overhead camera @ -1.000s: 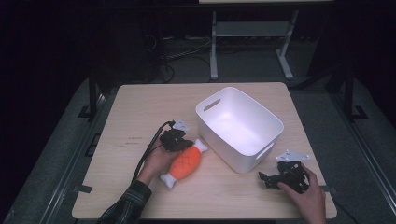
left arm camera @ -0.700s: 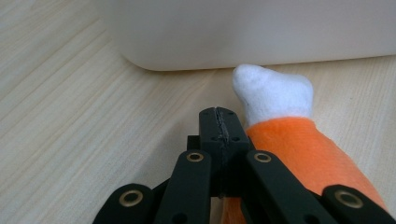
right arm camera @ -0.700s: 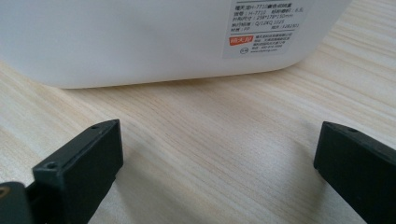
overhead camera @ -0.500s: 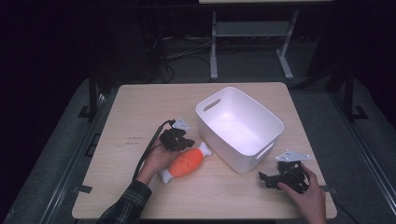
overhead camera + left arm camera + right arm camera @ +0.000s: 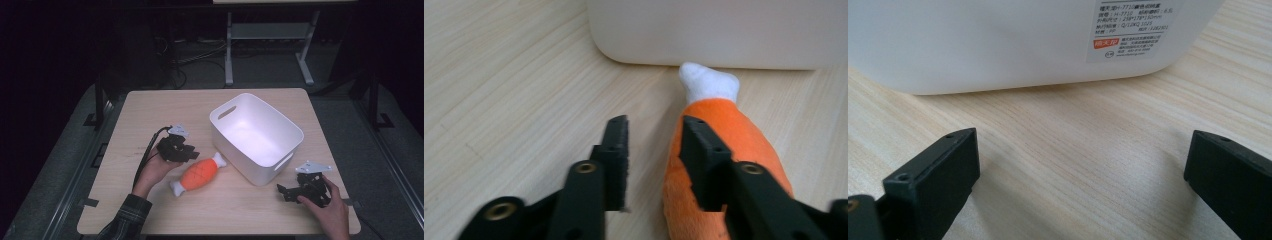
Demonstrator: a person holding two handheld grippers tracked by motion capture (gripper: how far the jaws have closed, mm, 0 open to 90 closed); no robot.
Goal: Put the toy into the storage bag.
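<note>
- Against the earlier frames, the left gripper [image 5: 189, 151] has drawn back from the plush toy [image 5: 198, 173] toward the bench's left side. Its jaws have just been opening and now stand at a narrow gap with bare bench between them. One jaw lies over the toy's orange flank in the left gripper view, and no grip shows.
- The plush toy has shifted slightly and lies flat on the bench [image 5: 150, 107], just beside the tub's [image 5: 260, 131] near-left wall.
- The right gripper [image 5: 283, 192] is unchanged, resting on the bench near the tub's front corner with its jaws wide apart and nothing between them.
- Toy: soft pile fabric, orange oval body with quilted lines, white flared ends.
- Tub: smooth white plastic, rectangular, rounded corners, handle slots, printed label [image 5: 1130, 25].
- Bench: pale wood-grain top.
</note>
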